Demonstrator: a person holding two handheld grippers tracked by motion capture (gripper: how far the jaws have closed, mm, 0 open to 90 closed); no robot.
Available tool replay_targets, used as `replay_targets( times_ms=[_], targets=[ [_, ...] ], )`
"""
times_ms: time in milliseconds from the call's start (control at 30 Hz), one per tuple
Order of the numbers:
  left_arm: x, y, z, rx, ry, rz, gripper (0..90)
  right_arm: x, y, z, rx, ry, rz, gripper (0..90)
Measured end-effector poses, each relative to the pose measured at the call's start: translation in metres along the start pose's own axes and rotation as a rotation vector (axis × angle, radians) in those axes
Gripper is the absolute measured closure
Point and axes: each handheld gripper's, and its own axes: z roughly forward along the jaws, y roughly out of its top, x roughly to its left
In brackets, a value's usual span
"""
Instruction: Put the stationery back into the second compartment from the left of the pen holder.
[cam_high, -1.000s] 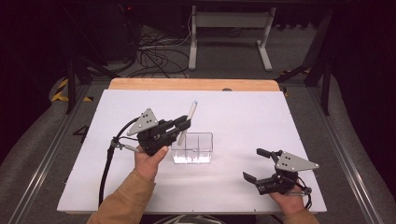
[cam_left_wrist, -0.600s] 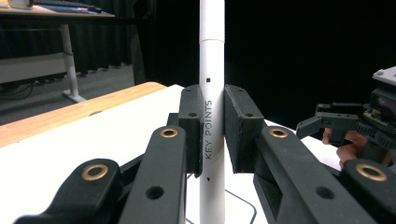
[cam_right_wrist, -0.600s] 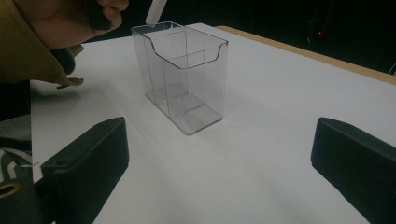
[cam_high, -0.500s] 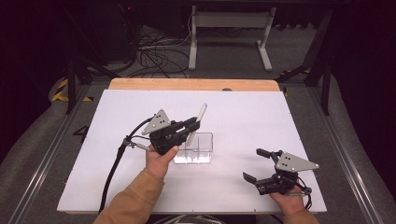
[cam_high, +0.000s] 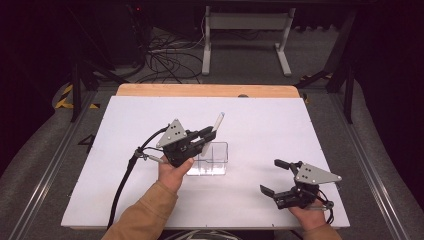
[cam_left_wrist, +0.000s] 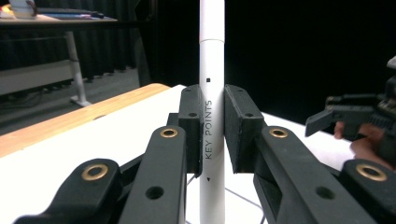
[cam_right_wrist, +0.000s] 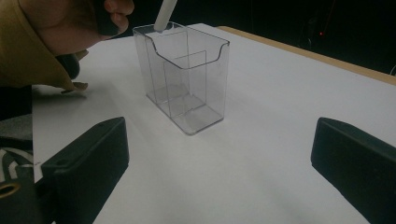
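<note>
White table: left gripper clamps pen, tip hidden.

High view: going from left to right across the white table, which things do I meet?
Black cable → left hand-held gripper holding a white pen → clear plastic holder → right hand-held gripper.

holder: frame centre, on table | pen: above holder's upper-left corner, between left gripper jaws | right gripper: lower right, well apart from holder
</note>
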Motion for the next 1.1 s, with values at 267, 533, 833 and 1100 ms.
replay_targets(
  times_ms=[267, 533, 833, 1100],
  targets=[
    [0.0, -0.005, 0.003, 0.011, 0.001, 0.003, 78.5, 0.0, 0.0, 0.0, -0.003, 0.003, -0.002, 4.5],
    [-0.002, -0.01, 0.003, 0.045, 0.004, 0.02, 78.4, 0.0, 0.0, 0.0, -0.003, 0.006, -0.002, 4.5],
    [-0.001, -0.016, 0.001, 0.068, 0.004, 0.022, 78.4, 0.001, 0.0, 0.0, -0.002, 0.012, -0.002, 4.5],
    [-0.005, -0.019, -0.003, 0.109, 0.008, 0.056, 78.3, 0.0, 0.0, -0.001, -0.006, 0.012, -0.003, 4.5]
  ],
)
